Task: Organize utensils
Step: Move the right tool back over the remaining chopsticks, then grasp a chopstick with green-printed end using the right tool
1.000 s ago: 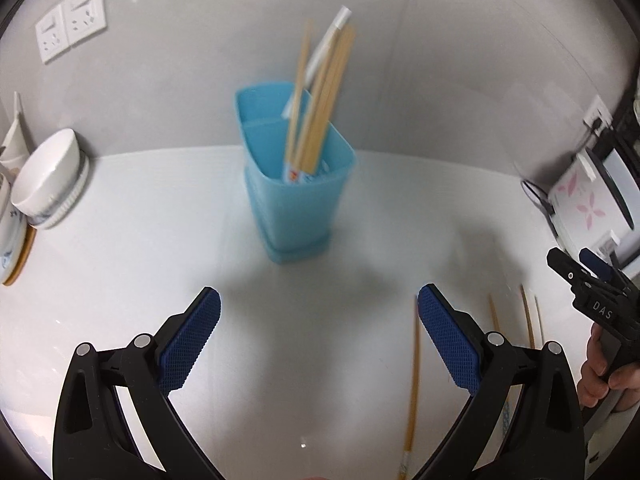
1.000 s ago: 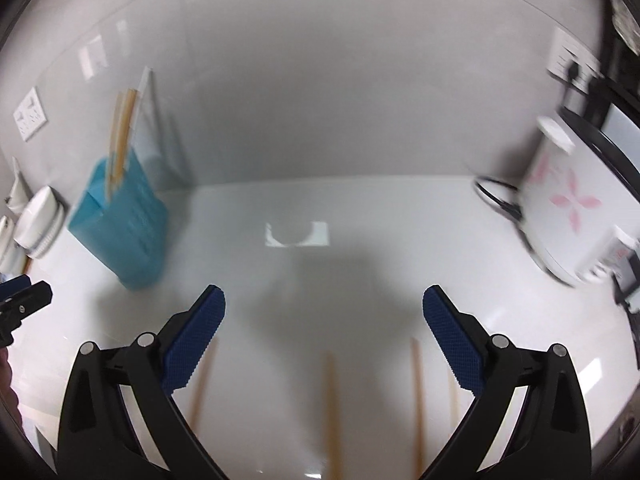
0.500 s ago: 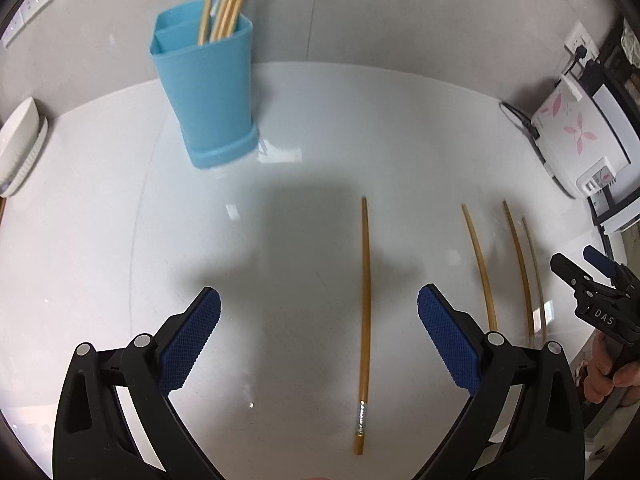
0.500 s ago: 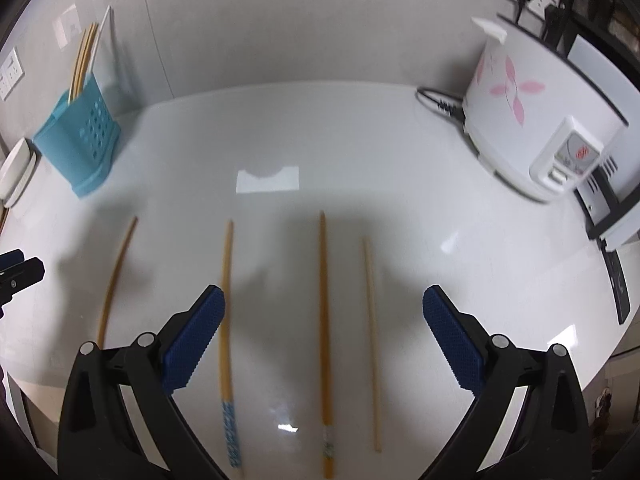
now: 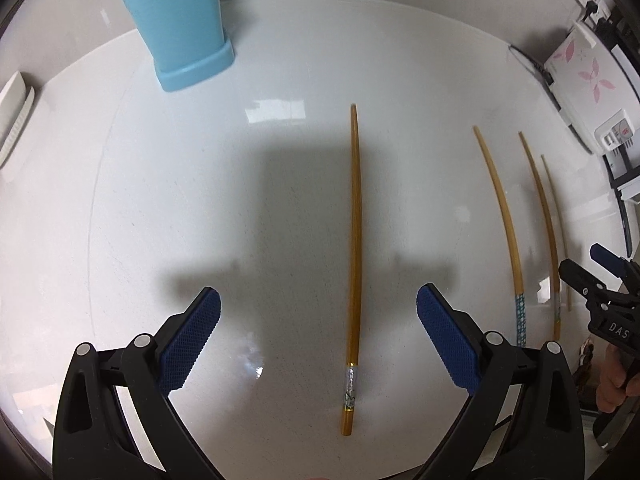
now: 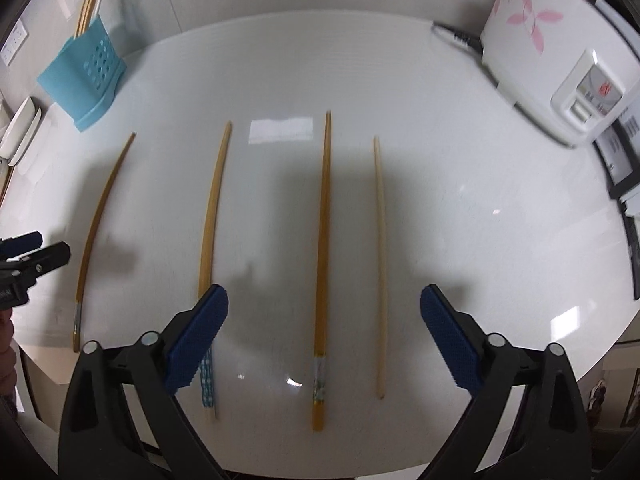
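Note:
Several chopsticks lie side by side on the white counter (image 6: 460, 200). In the left wrist view one amber chopstick (image 5: 354, 240) lies between my open left gripper's (image 5: 318, 340) fingers, below them. Further chopsticks (image 5: 502, 216) lie to its right. In the right wrist view my open right gripper (image 6: 324, 344) hovers over an amber chopstick (image 6: 322, 260) and a pale one (image 6: 380, 256); a blue-patterned one (image 6: 212, 232) passes under the left finger. The blue utensil holder (image 6: 86, 76) stands at the far left with chopsticks in it; it also shows in the left wrist view (image 5: 180, 24).
A white rice cooker (image 6: 548, 56) with pink flowers and its cord sits at the far right. White bowls (image 6: 20, 132) stand at the far left by the wall. The counter's front edge runs just under both grippers.
Both grippers have pulled back from the holder and tilted down over the chopsticks on the counter. Both stayed open.

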